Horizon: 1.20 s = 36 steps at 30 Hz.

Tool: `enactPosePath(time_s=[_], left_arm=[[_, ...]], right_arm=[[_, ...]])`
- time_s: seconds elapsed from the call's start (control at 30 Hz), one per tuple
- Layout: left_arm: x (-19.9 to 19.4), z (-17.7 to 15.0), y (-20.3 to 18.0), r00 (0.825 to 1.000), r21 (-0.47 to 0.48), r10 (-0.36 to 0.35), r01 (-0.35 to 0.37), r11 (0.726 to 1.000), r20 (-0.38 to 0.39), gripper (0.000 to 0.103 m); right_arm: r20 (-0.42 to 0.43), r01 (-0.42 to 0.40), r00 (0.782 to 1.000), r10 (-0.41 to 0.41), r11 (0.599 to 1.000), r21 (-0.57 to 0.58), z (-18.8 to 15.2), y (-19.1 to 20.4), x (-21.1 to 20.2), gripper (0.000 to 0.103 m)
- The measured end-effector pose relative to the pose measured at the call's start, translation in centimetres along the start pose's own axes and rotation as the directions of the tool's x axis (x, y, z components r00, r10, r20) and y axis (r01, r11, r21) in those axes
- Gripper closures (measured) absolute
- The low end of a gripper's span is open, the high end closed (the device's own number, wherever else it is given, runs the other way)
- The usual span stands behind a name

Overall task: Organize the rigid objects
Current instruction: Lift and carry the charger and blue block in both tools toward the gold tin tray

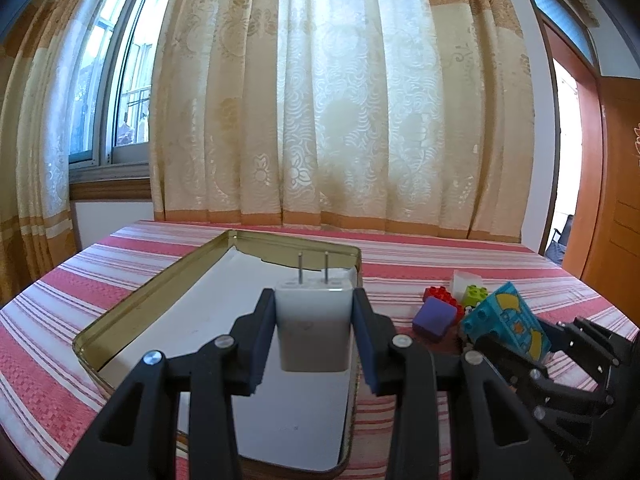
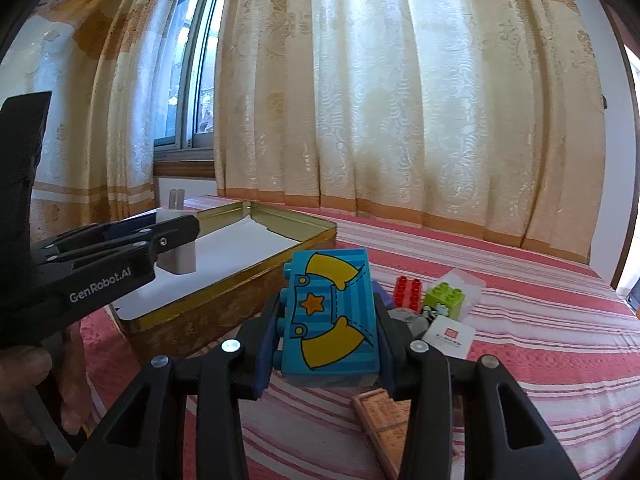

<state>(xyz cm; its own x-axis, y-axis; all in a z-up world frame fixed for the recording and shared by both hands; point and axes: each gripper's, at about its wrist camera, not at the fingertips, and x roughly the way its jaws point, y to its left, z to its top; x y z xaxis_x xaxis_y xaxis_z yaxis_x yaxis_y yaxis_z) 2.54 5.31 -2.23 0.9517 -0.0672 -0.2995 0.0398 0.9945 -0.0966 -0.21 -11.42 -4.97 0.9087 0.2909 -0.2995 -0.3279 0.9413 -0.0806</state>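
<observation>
The left gripper is clamped on the sides of a white charger, prongs up, and holds it above the open tin, over the end nearer the cameras. Gripping it by the flat sides keeps the prongs clear and the base free to set down, so it looks ready to be lowered onto the tin's white lining. The right gripper is closed on a blue block printed with yellow shapes and a star, lifted off the striped cloth just right of the tin, probably waiting its turn. Still unsorted, well right of the tin, lie a red brick, a green brick and a purple block, clustered together.
</observation>
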Motion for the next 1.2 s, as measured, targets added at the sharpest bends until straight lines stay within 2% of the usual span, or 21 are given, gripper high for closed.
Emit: enactPosePath(time_s=[0.53, 1.2], left_arm=[[-0.2, 0.0, 1.3, 1.0, -0.017, 0.015, -0.015, 1.0, 0.0, 0.066], [0.0, 0.3, 3.4, 1.0, -0.046, 0.031, -0.031, 0.998, -0.007, 0.066]], right_arm=[[-0.007, -0.037, 0.999, 0.037, 0.999, -0.021, 0.2, 2.0, 0.5, 0.059], [0.007, -0.042, 0.999, 0.042, 0.999, -0.025, 0.5, 3.5, 1.0, 0.059]])
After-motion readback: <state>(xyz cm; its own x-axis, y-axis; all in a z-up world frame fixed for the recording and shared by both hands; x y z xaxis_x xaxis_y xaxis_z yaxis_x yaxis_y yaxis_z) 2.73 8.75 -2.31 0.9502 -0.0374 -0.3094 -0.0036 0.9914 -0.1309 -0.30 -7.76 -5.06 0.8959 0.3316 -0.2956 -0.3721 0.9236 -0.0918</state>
